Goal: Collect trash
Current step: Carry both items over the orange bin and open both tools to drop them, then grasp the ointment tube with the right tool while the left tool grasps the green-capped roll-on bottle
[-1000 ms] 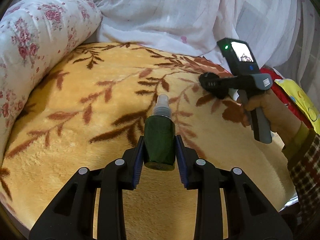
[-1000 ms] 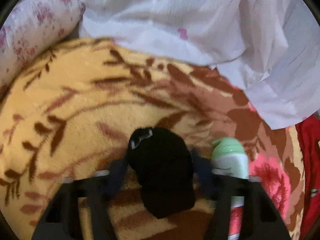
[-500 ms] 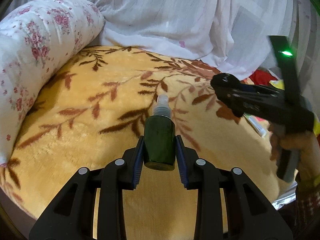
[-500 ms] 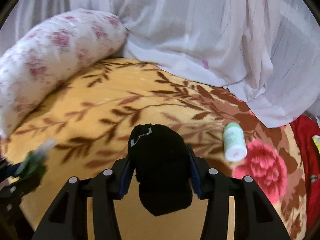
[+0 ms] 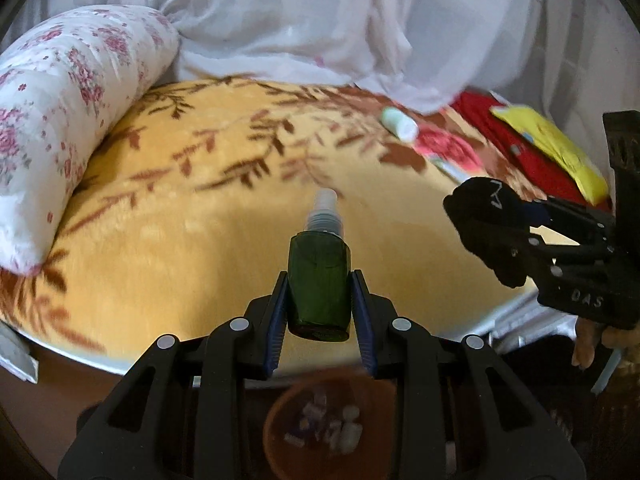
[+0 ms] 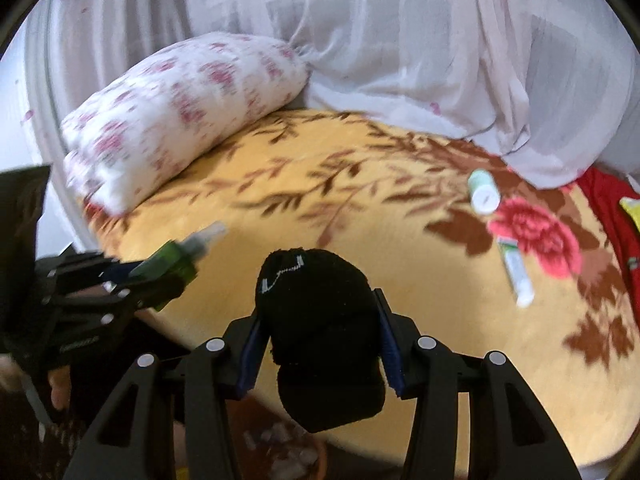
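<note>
Below jaws clamping a green bottle [image 5: 319, 280] and black sock [image 6: 320, 312], a blurred bin [image 5: 332, 428].

I find the middle of the yellow blanket [image 6: 280, 216] bare and passable. The floral pillow [image 6: 180, 112] blocks the left side, white curtains [image 6: 400, 60] close the far edge, and a white bottle [image 6: 485, 191] and tube [image 6: 516, 272] lie at right.
</note>
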`<state>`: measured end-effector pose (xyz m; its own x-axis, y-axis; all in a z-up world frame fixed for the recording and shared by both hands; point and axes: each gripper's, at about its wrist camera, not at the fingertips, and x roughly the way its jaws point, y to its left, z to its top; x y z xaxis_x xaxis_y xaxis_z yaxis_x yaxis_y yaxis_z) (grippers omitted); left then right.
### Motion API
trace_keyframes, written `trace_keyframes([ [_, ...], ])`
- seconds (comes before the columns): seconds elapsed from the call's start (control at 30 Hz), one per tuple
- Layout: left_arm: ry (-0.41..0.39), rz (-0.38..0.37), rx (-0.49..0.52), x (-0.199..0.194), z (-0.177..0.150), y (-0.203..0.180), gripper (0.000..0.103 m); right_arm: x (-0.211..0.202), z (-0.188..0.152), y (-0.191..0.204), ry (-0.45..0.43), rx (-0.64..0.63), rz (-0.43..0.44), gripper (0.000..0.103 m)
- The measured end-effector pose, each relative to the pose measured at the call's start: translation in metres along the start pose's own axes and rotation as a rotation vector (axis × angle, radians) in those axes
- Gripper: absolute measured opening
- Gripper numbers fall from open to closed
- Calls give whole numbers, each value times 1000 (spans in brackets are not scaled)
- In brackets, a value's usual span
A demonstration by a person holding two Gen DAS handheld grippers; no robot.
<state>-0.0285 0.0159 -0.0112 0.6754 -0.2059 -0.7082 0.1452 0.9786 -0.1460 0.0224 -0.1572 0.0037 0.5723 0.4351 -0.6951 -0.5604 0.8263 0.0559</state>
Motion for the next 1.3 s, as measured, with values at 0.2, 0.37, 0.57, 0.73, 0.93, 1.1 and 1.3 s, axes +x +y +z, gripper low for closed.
trace_keyframes([
  [0.2,105,-43,47,-10,-42,-13,30,-4,-44,22,85,-9,48,49],
  [0.37,162,-63,57,-14,-66,-17,30,4,-75,33,174,10,94,49],
  [0.57,232,-78,67,-8,-84,-18,30,14,-104,43,268,5,125,50],
  [0.73,301,-77,62,-2,-93,-18,43,19,-118,48,316,3,138,69],
  [0.93,279,-31,47,-8,-88,-11,62,10,-113,35,263,61,110,74],
  [1.1,273,-23,37,-6,-84,-10,63,9,-111,28,244,80,90,74],
  [1.3,239,-20,28,-6,-75,-12,64,8,-106,20,211,101,68,74],
])
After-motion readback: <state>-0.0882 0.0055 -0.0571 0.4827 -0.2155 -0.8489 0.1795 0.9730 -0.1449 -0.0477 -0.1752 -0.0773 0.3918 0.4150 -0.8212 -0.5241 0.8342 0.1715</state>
